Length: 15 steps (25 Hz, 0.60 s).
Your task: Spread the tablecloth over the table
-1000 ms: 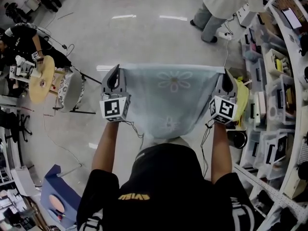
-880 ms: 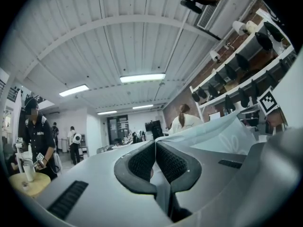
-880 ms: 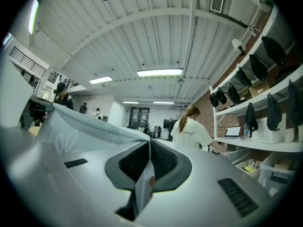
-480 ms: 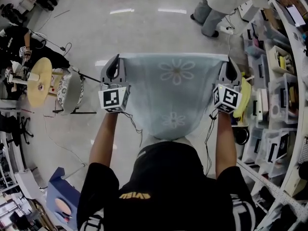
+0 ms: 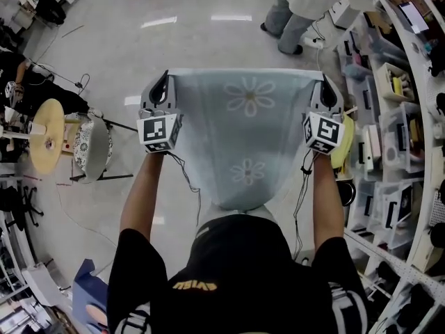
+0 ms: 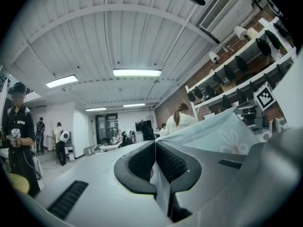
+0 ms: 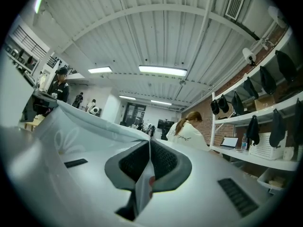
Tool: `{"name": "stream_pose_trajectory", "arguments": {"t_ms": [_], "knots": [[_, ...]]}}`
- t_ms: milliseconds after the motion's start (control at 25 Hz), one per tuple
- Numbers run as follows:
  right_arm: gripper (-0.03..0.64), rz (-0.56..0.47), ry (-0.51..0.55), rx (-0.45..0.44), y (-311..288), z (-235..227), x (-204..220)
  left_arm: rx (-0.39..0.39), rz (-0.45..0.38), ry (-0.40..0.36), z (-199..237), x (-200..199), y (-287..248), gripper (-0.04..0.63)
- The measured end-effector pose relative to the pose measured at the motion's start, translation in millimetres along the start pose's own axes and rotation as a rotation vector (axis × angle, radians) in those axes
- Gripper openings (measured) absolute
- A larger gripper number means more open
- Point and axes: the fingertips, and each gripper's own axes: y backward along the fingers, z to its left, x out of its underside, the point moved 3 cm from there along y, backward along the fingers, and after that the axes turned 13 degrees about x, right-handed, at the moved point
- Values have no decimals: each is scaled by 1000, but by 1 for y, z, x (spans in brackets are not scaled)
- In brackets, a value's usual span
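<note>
A pale blue tablecloth with white daisy prints hangs stretched between my two raised grippers and drapes down toward the person's head. My left gripper is shut on its upper left corner, and my right gripper is shut on its upper right corner. In the left gripper view the cloth runs off to the right from the closed jaws of the left gripper. In the right gripper view the cloth runs off to the left, pinched in the right gripper. No table under the cloth shows.
A person in light clothes stands ahead at the right. Shelves with bins line the right side. A round wooden stool and a patterned chair stand at the left, near another person.
Both grippers have risen with the cloth, which now hangs wider and flatter, showing two daisies. The view has swung a little over the floor.
</note>
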Motion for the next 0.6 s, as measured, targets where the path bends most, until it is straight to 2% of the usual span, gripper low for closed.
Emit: {"name": "stream_pose_trajectory", "arguments": {"t_ms": [240,440,600], "knots": [[6,16,21,12,-22,-1,8,21,8,-18,10,3,-31,18],[6,44,38,14,-40,3,23,15,28,-1,17,19,-54,18],[6,74,54,10,-58,6,36,50,52,12,22,34,-75,18]]}}
